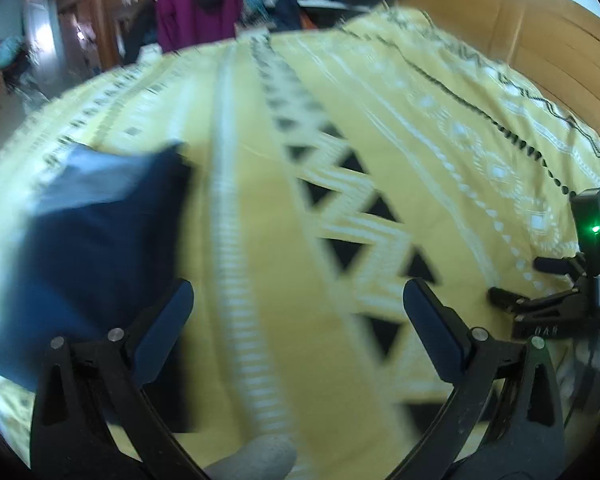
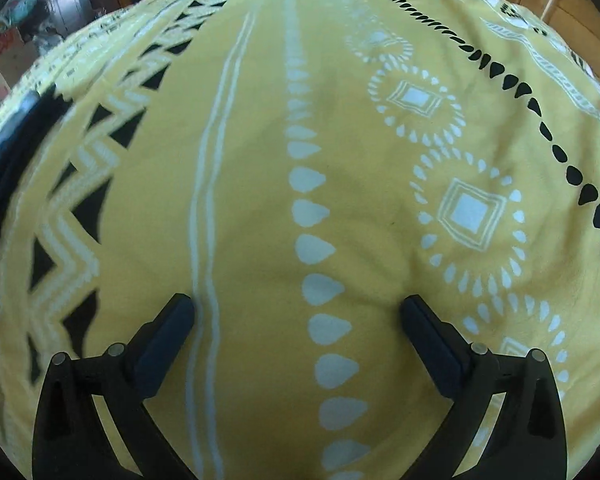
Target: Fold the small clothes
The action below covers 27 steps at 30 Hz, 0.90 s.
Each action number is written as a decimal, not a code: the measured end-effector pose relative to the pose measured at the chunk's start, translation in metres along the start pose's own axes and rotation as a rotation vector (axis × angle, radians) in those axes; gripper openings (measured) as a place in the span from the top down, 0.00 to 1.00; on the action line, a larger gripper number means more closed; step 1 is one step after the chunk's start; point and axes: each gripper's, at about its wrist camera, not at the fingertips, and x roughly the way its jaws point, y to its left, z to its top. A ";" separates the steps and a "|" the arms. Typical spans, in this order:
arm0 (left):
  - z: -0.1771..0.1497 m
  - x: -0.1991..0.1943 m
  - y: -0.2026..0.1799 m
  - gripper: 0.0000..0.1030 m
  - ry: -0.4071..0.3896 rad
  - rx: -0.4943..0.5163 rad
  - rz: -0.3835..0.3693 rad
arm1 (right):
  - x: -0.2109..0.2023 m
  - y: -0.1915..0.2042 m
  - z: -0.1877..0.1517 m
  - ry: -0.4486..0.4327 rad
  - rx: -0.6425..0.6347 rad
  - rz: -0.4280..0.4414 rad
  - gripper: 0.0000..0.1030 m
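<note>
A dark blue folded garment [image 1: 88, 236] lies on the yellow patterned bedspread [image 1: 268, 208] at the left of the left wrist view, beside my left finger. My left gripper [image 1: 298, 300] is open and empty just above the bedspread. The other gripper's body [image 1: 572, 292] shows at the right edge of that view. My right gripper [image 2: 298, 312] is open and empty, low over bare bedspread [image 2: 260, 200]. A dark blurred edge of the garment [image 2: 8, 152] shows at the far left of the right wrist view.
A wooden headboard or wall [image 1: 540, 28] runs along the bed's far right side. Clothes, including a purple top [image 1: 196, 12], hang beyond the far edge. Room clutter [image 1: 4, 68] lies at the left past the bed.
</note>
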 end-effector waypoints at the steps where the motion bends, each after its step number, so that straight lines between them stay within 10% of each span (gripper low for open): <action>1: -0.002 -0.005 0.014 0.00 -0.010 -0.006 0.023 | -0.001 0.003 -0.004 -0.032 -0.007 -0.022 0.00; 7: -0.023 -0.043 0.104 0.00 -0.040 -0.094 0.131 | -0.006 0.015 0.002 0.018 0.051 0.001 0.00; 12: -0.032 -0.083 0.211 0.00 -0.101 -0.180 0.267 | -0.081 0.067 0.005 -0.179 0.044 0.075 0.00; 20: -0.079 -0.182 0.406 0.00 -0.161 -0.442 0.543 | -0.193 0.287 0.022 -0.422 -0.291 0.234 0.00; 27: -0.137 -0.246 0.538 0.00 -0.130 -0.463 0.714 | -0.208 0.507 0.027 -0.353 -0.370 0.537 0.00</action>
